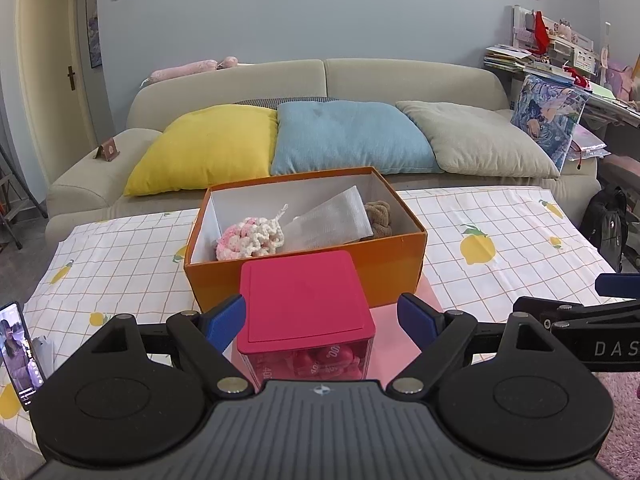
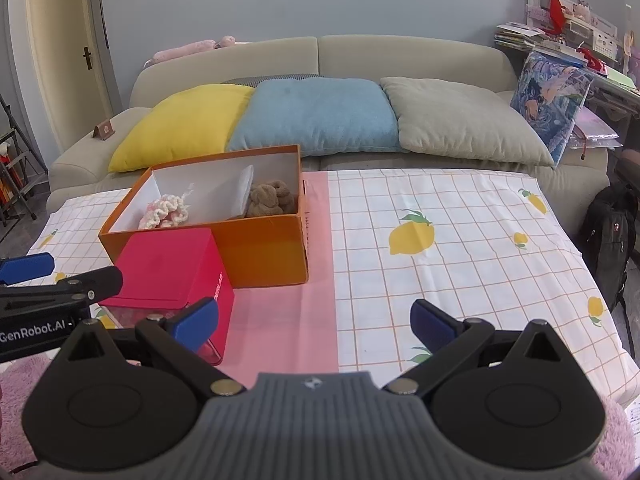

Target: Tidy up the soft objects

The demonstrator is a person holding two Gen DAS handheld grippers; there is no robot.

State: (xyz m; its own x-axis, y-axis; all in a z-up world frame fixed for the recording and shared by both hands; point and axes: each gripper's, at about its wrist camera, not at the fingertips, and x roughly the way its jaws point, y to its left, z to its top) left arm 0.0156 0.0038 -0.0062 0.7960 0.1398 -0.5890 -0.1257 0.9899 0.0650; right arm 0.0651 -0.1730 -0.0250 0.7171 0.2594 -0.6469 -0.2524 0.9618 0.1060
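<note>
pink-lidded clear box (image 1: 306,312) sits straight ahead of the left gripper (image 1: 320,320), between its two blue pads, which stand wide apart; the left pad (image 1: 224,322) looks close to or just touching the box's side, the right pad is clear of it. the box rests just in front of the orange box (image 1: 308,236), where a pink-and-white knitted piece (image 1: 252,236), a white cloth (image 1: 332,220) and a brown plush (image 1: 380,216) already lie. the right gripper (image 2: 314,322) hangs wide too, holding nothing, over the checked tablecloth (image 2: 460,240) with the pink-lidded box off to its left. to grip well, i judge the left gripper should centre itself so both pads meet the clear walls below the lid evenly, then close gently, since the walls look smooth and could slip.
</note>
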